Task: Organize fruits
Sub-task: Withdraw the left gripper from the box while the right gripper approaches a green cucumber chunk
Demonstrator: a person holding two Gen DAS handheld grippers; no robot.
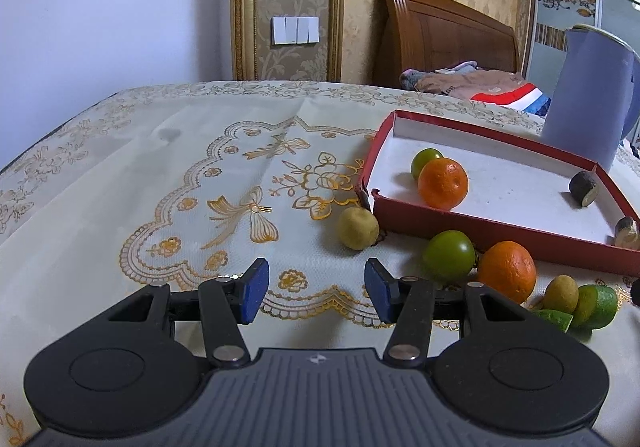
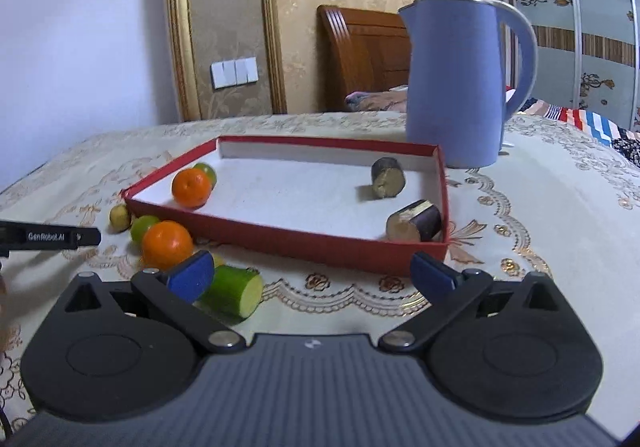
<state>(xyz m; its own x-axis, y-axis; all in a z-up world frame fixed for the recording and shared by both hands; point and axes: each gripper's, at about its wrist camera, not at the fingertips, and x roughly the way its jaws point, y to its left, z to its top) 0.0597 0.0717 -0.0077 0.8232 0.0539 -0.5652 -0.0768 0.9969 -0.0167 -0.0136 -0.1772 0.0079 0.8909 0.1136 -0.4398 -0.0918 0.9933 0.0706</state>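
Red box point(image 2: 280, 243) holds two oranges-and-greens and two dark chunks; beside it, you see more fruit. Your left gripper point(image 1: 316, 293) and right gripper point(image 2: 312, 277) gape, holding nothing.

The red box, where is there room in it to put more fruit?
The box has a wide bare floor in the middle, between the orange and green fruit in its left corner and the two dark chunks at its right side. The tablecloth outside its left front corner is crowded with loose fruit.
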